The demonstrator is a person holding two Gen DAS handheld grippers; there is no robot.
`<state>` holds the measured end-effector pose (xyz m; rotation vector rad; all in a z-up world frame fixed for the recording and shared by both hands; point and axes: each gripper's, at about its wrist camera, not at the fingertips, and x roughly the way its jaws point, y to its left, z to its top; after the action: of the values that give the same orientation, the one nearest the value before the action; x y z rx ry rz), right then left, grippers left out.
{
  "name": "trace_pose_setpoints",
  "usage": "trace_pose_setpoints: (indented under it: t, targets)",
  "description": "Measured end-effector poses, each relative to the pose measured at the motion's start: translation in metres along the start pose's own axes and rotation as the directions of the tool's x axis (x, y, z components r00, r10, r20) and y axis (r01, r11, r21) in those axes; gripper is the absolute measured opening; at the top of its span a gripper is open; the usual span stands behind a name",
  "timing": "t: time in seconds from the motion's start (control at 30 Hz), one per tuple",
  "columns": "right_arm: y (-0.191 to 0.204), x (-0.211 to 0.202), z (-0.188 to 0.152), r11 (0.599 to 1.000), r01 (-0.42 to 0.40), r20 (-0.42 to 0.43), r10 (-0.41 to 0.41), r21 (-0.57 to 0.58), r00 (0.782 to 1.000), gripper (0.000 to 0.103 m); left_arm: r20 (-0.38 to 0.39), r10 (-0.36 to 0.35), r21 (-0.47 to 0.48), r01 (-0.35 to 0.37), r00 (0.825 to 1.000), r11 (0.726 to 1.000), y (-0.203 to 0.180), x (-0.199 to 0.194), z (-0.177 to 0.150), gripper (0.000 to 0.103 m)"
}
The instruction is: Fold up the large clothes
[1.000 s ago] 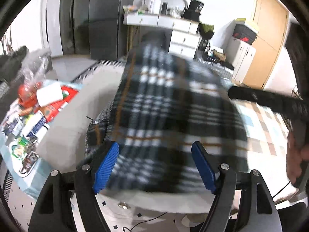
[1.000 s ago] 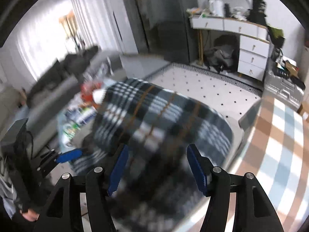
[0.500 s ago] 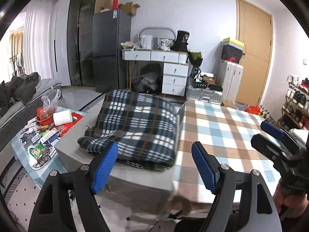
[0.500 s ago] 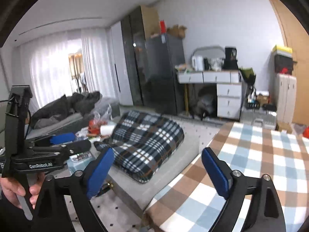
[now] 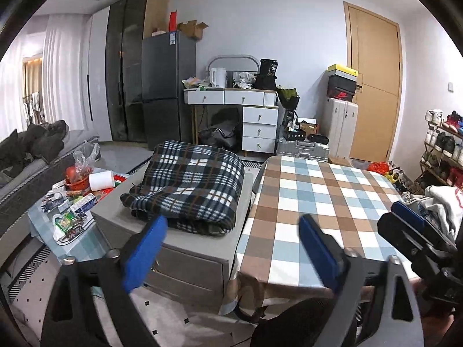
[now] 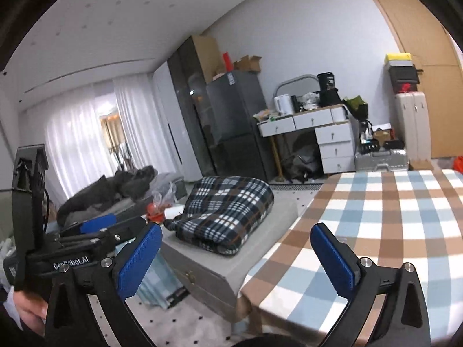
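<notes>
Plaid blanket point(image 5: 191, 185) is seen folded into a thick bundle, lying on the grey cabinet point(image 5: 202, 248) just left of the counter point(image 5: 318, 202). Nothing touches it; both grippers are well clear of it.

Left gripper point(image 5: 228, 248): jaws are opening, blue pads spread wide, nothing between them. It is held short of the cabinet and the counter's near edge, pointed slightly down.

Right gripper point(image 6: 234, 256): jaws are opening too, pads wide apart, nothing held. It is held before the near edge of the counter, pointed roughly level toward the cabinet and blanket. In its view the left gripper is visible at lower left, with a hand point(image 6: 27, 308) on its handle.

Counter is covered with a brown, blue and white checked cloth point(image 6: 390, 217); its visible top is bare. A pale garment heap point(image 5: 442, 205) is seen at the right edge of the left wrist view, beside the counter.

Left of the cabinet, a low table point(image 5: 72, 217) is cluttered with packets, a paper roll point(image 5: 100, 180) and a red bowl in a plastic bag. Behind: dark fridge point(image 5: 166, 89), white drawer desk point(image 5: 249, 115), wooden door point(image 5: 373, 86).
</notes>
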<state>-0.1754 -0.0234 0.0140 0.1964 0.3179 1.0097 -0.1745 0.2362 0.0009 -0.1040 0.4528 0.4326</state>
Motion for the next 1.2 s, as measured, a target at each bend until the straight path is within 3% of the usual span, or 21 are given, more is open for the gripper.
trace_pose_setpoints:
  t: [0.1, 0.27, 0.6, 0.93, 1.2]
  targets:
    - [-0.001, -0.008, -0.008, 1.000, 0.021, 0.017, -0.021, 0.012, 1.000, 0.103, 0.026, 0.039, 0.026, -0.039, 0.999, 0.999, -0.005, -0.004, -0.007, 0.102]
    - [-0.001, -0.008, -0.022, 0.999, 0.036, -0.002, -0.036, -0.001, 0.999, 0.103, 0.029, 0.025, 0.001, -0.025, 0.999, 1.000, -0.002, -0.002, -0.015, 0.102]
    - [-0.001, -0.007, -0.031, 1.000, 0.024, 0.021, -0.024, 0.005, 0.999, 0.103, 0.018, 0.070, -0.002, -0.070, 0.997, 0.998, -0.005, -0.001, -0.028, 0.102]
    - [0.023, -0.012, -0.027, 0.998, 0.026, 0.049, -0.023, -0.060, 0.999, 0.103, 0.071, 0.048, -0.003, -0.048, 0.996, 0.999, 0.001, -0.019, -0.026, 0.102]
    - [0.031, -0.018, -0.023, 0.996, 0.024, 0.069, -0.018, -0.082, 0.997, 0.103, 0.064, 0.036, 0.011, -0.037, 0.997, 0.999, 0.002, -0.019, -0.023, 0.102]
